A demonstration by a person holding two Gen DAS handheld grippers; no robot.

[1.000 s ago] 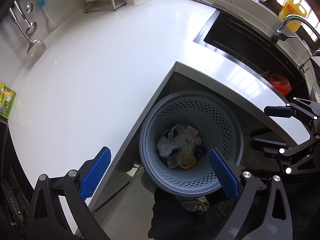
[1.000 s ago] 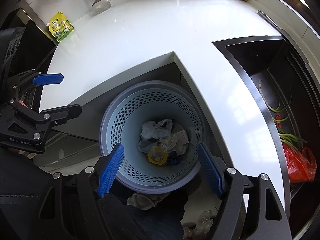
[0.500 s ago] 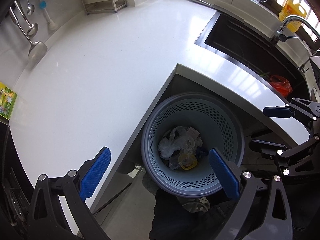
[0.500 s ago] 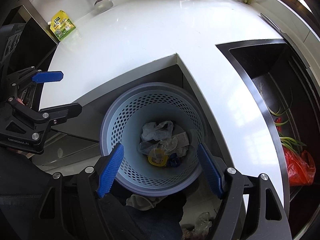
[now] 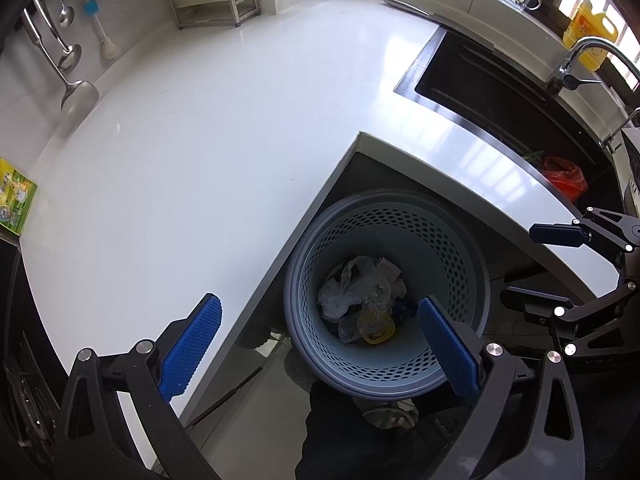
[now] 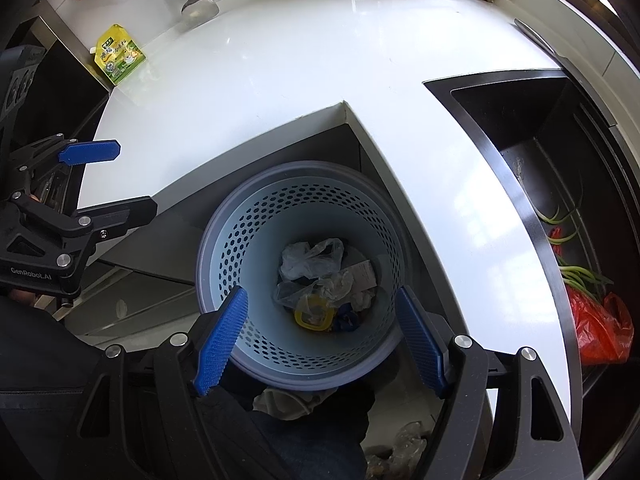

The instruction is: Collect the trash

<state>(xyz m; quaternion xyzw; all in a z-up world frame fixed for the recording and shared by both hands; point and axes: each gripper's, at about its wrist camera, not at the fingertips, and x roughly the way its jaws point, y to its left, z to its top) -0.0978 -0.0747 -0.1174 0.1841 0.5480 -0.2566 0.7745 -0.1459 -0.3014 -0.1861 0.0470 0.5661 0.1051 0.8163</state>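
A blue-grey perforated waste bin (image 5: 440,240) (image 6: 256,240) stands on the floor in the inner corner of the white counter. At its bottom lies trash (image 5: 352,292) (image 6: 308,260): crumpled clear plastic bags, a slip of paper and a yellow ring. My left gripper (image 5: 319,301) (image 6: 136,178) hangs open above the bin's left side, with nothing between its blue pads. My right gripper (image 6: 320,292) (image 5: 532,266) also stands open and empty, over the bin's near rim. Both point steeply down.
The white counter (image 5: 200,160) wraps around the bin. A dark sink (image 6: 560,160) on the right holds a red plastic bag (image 6: 596,328) and green stalks (image 6: 580,272). A yellow-green pouch (image 6: 118,56) sits at the counter's far left. Crumpled plastic (image 6: 400,452) lies on the floor by the person's dark trousers.
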